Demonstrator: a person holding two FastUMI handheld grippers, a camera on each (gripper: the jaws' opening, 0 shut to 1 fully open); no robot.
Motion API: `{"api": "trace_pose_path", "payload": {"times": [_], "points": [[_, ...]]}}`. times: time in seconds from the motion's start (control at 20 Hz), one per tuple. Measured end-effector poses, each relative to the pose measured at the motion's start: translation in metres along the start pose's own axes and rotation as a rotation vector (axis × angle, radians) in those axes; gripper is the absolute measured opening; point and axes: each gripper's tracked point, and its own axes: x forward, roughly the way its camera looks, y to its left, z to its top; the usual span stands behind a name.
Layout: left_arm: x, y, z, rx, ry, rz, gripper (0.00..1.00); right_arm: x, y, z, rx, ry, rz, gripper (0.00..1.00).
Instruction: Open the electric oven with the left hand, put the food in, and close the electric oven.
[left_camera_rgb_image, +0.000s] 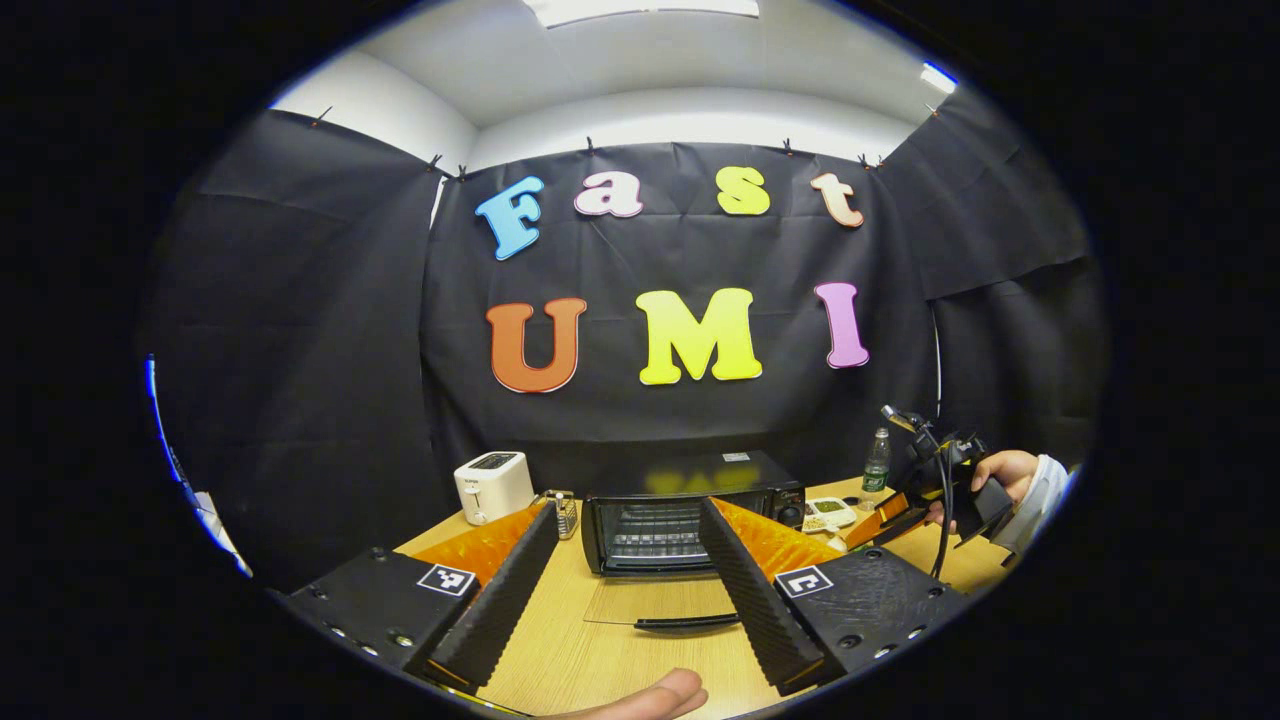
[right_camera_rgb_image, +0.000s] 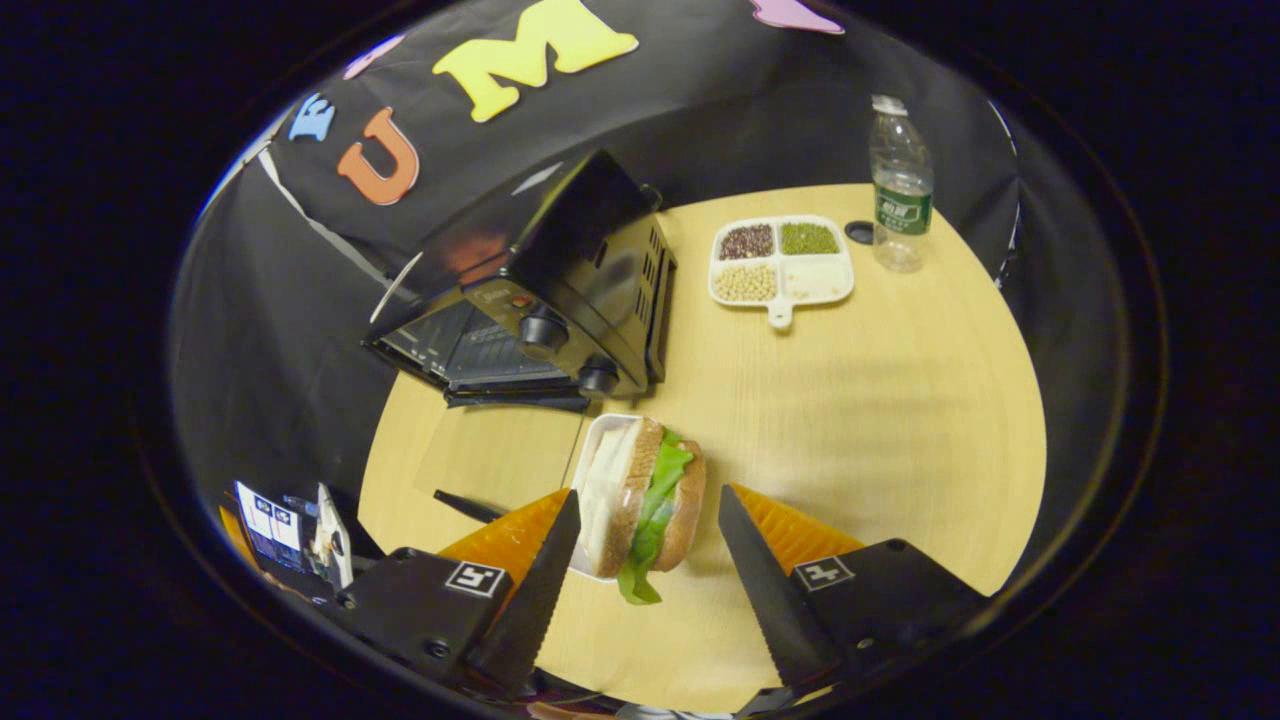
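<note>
The black electric oven (left_camera_rgb_image: 690, 505) stands mid-table with its glass door (left_camera_rgb_image: 655, 600) folded down flat, handle (left_camera_rgb_image: 685, 622) nearest me, and the wire rack showing inside. My left gripper (left_camera_rgb_image: 627, 508) is open in front of that door, holding nothing. Off to the right, a hand holds my right gripper (left_camera_rgb_image: 895, 512). In the right gripper view, a sandwich (right_camera_rgb_image: 645, 495) with lettuce stands on edge on a white plate (right_camera_rgb_image: 600, 440) beside the oven (right_camera_rgb_image: 560, 290). My right gripper (right_camera_rgb_image: 648, 497) is open around the sandwich, a narrow gap on each side.
A white toaster (left_camera_rgb_image: 493, 485) and a small metal item (left_camera_rgb_image: 565, 512) sit left of the oven. A divided tray of beans (right_camera_rgb_image: 780, 262) and a water bottle (right_camera_rgb_image: 900, 185) stand at the far right. A thumb (left_camera_rgb_image: 650, 695) shows at the table's near edge.
</note>
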Motion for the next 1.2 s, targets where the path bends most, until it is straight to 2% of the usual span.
{"api": "trace_pose_path", "payload": {"times": [0.05, 0.2, 0.25, 0.35, 0.6, 0.85, 0.9, 0.95, 1.05, 1.2], "points": [[0.001, -0.003, -0.004, 0.004, 0.012, -0.007, 0.93, 0.004, -0.002, 0.0, 0.023, 0.02, 0.006, 0.82], [0.005, -0.002, -0.011, 0.022, 0.037, -0.001, 0.94, 0.014, 0.0, 0.003, 0.102, 0.07, 0.069, 0.75], [0.007, -0.002, -0.014, 0.027, 0.044, 0.002, 0.94, 0.019, 0.0, 0.001, 0.125, 0.089, 0.08, 0.63], [0.01, -0.006, -0.017, 0.025, 0.055, -0.004, 0.94, 0.025, 0.0, -0.002, 0.136, 0.114, 0.104, 0.56], [0.011, -0.014, -0.018, 0.021, 0.053, -0.025, 0.94, 0.03, 0.001, -0.003, 0.118, 0.149, 0.152, 0.54], [0.01, -0.018, -0.025, 0.035, 0.071, -0.028, 0.94, 0.035, 0.003, -0.007, 0.152, 0.162, 0.213, 0.55], [0.01, -0.017, -0.026, 0.034, 0.076, -0.024, 0.94, 0.035, 0.004, -0.007, 0.162, 0.158, 0.217, 0.54], [0.011, -0.015, -0.027, 0.031, 0.079, -0.021, 0.94, 0.034, 0.005, -0.008, 0.174, 0.151, 0.214, 0.47], [0.008, -0.014, -0.024, 0.023, 0.076, -0.024, 0.94, 0.027, 0.008, -0.012, 0.157, 0.131, 0.209, 0.41], [-0.001, -0.014, -0.021, 0.003, 0.067, -0.038, 0.94, 0.013, 0.012, -0.016, 0.152, 0.08, 0.183, 0.41]]}}
